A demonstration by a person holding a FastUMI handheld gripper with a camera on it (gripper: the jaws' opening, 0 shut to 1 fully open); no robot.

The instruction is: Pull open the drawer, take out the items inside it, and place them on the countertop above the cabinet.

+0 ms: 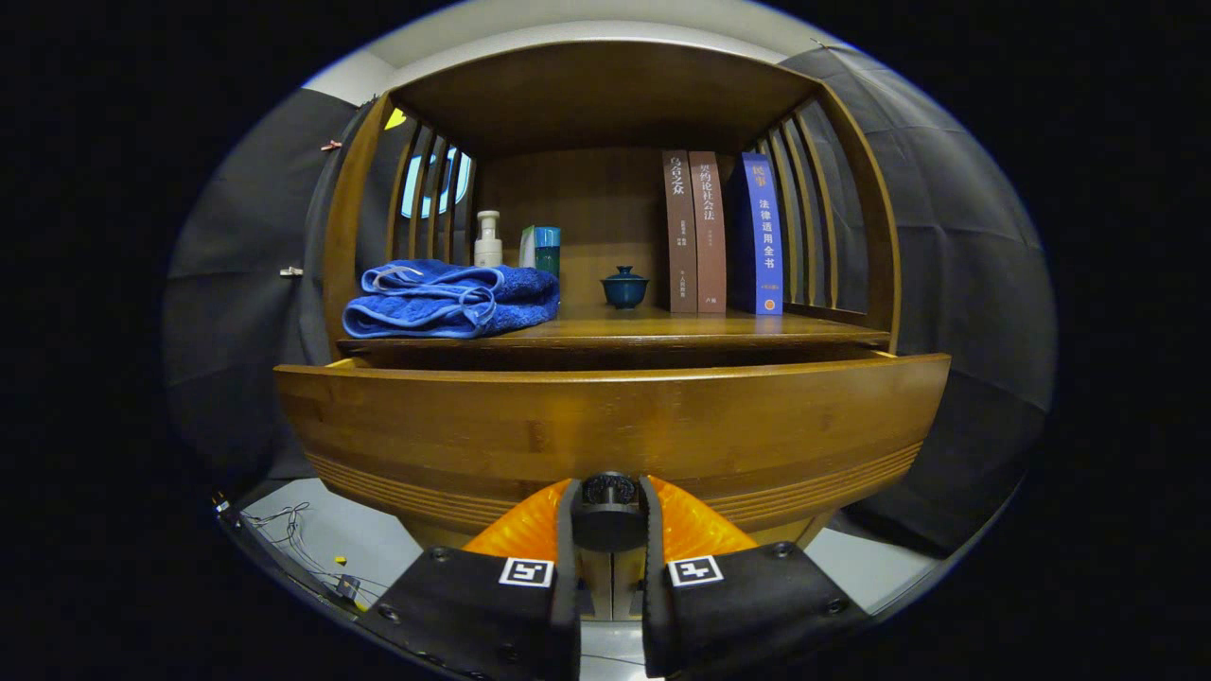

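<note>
While the tongs (610,515) are closing on the small dark round knob (610,492), with both fingers pressing its sides, you are holding the curved brown wooden drawer front (605,426) slightly out from the cabinet. Its inside is hidden from you. Beyond it, the wooden surface (662,326) is carrying a folded blue towel (449,298), a white pump bottle (488,239), a small teal lidded cup (624,287) and three upright books (724,232).

Single camera rides on the gripper (610,515), looking forward along its two fingers, which close on a dark knob (609,501). It sits low and very close to the drawer front (605,426), facing level; countertop (662,329) lies beyond.
</note>
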